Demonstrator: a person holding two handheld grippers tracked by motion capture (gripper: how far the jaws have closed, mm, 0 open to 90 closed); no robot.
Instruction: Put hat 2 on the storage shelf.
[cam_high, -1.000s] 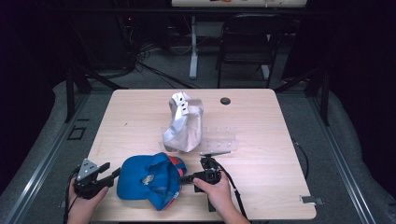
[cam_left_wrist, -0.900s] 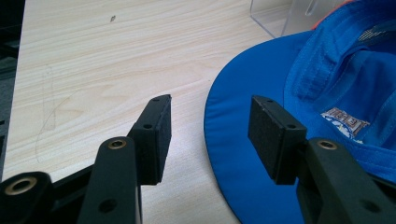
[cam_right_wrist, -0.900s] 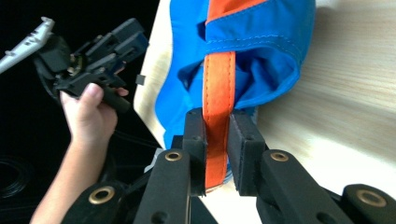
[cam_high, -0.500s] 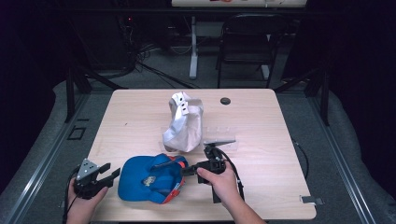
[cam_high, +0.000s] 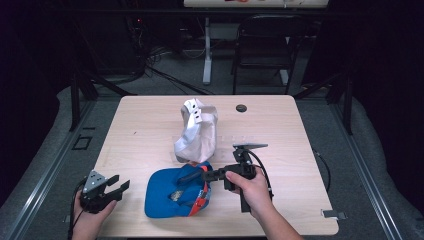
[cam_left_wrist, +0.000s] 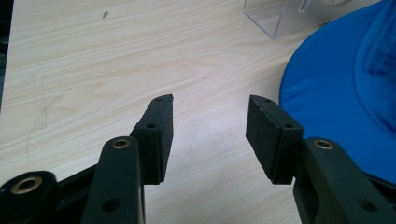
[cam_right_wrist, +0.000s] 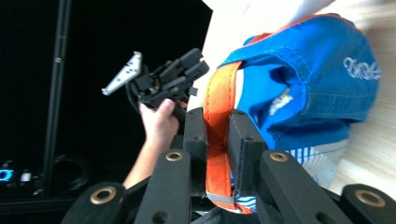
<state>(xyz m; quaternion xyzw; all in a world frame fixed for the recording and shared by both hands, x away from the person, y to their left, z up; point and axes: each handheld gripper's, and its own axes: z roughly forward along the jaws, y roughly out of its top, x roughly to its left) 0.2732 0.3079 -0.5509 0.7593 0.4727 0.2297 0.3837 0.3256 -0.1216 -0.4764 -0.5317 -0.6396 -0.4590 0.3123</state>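
The blue cap (cam_high: 172, 192) lies near the front edge of the table (cam_high: 310, 135), just in front of a white cap (cam_high: 197, 131). The right gripper (cam_high: 200, 176) is clamped on the cap's orange strap (cam_right_wrist: 217, 135), which runs between its closed jaws. The left gripper (cam_high: 116, 186) waits spread and empty near the front left corner, apart from the brim. To lift cleanly, keep the strap pinched deep between the pads and raise slowly; the left could take the brim for support.
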